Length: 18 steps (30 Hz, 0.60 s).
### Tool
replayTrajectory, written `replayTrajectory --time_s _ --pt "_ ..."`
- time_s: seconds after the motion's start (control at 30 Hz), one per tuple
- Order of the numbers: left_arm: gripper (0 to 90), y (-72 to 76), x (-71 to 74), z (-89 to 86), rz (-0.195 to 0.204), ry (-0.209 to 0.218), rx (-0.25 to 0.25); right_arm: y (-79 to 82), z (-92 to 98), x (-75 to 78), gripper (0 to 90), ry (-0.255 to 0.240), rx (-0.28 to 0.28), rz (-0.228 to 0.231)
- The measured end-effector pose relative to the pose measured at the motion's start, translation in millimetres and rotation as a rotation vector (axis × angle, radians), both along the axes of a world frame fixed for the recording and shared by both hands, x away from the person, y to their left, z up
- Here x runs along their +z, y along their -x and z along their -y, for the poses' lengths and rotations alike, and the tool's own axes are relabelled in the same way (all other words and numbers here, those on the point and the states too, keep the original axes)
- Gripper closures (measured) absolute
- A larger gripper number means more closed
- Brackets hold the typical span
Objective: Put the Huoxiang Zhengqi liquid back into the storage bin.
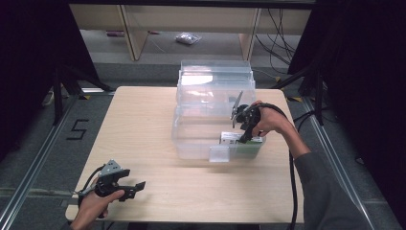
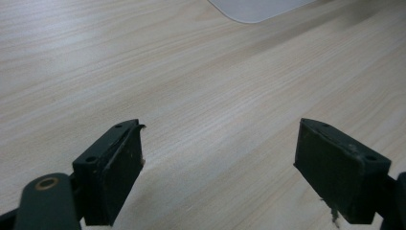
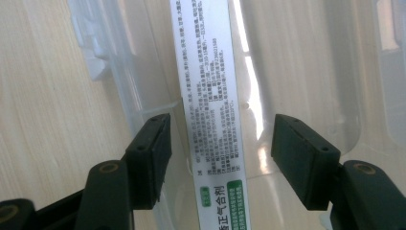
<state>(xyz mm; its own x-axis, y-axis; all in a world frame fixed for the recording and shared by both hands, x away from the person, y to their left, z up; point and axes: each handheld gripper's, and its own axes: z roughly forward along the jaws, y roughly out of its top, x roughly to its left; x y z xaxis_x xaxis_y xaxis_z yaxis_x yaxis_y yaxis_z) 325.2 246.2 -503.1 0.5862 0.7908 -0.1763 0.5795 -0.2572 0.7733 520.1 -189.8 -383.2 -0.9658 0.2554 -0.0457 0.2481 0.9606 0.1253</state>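
A long white carton with a green end and small print (image 3: pixel 206 86) lies in the front right corner of a clear plastic bin (image 1: pixel 191 139); from above the carton (image 1: pixel 233 139) shows through the bin's wall. My right gripper (image 1: pixel 246 135) points down into the bin just above the carton. In the right gripper view the right gripper (image 3: pixel 220 158) is open, the carton runs between the jaws, and there is a gap on each side. My left gripper (image 1: pixel 136 188) rests low over the table's front left corner. Seen along its own jaws, the left gripper (image 2: pixel 218 167) is open with only bare wood between them.
The bin's clear lid (image 1: pixel 215 79) stands raised at the back. A clear latch flap (image 1: pixel 219 154) hangs from the bin's front wall. The wooden table (image 1: pixel 139 129) stretches left of the bin. Dark stands and cables flank the table on the floor.
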Motion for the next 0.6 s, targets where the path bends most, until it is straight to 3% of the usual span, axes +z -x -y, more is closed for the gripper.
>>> replayTrajectory --time_s 0.17,0.2,0.4,0.43,0.47,0.5,0.53,0.6 --pt "16.0 -0.1 0.0 -0.1 0.0 0.002 0.001 4.1 3.4 7.0 38.3 -0.02 -0.058 0.014" --pt "16.0 0.0 0.0 0.0 0.0 0.001 0.001 2.0 4.6 6.8 38.5 -0.034 -0.024 0.007" --pt "16.0 0.0 0.0 0.0 0.001 0.002 0.003 5.8 10.6 13.7 38.5 -0.06 -0.042 0.023" --pt "16.1 0.0 0.0 0.0 0.001 0.002 0.003 7.5 11.1 15.1 38.4 -0.061 -0.065 0.023" --pt "16.0 0.0 -0.2 0.5 0.001 0.007 0.005 7.0 11.6 15.7 38.0 -0.07 -0.051 0.028" --pt "16.1 -0.1 -0.3 0.7 0.0 0.008 0.007 9.4 12.2 17.3 37.8 -0.09 -0.082 0.012" --pt "16.0 -0.2 -0.6 0.8 0.002 0.01 0.008 7.8 13.7 18.0 37.8 -0.085 -0.06 0.027" --pt "16.1 -0.1 -0.6 0.8 0.001 0.01 0.007 10.0 14.6 20.3 37.6 -0.106 -0.087 0.018"
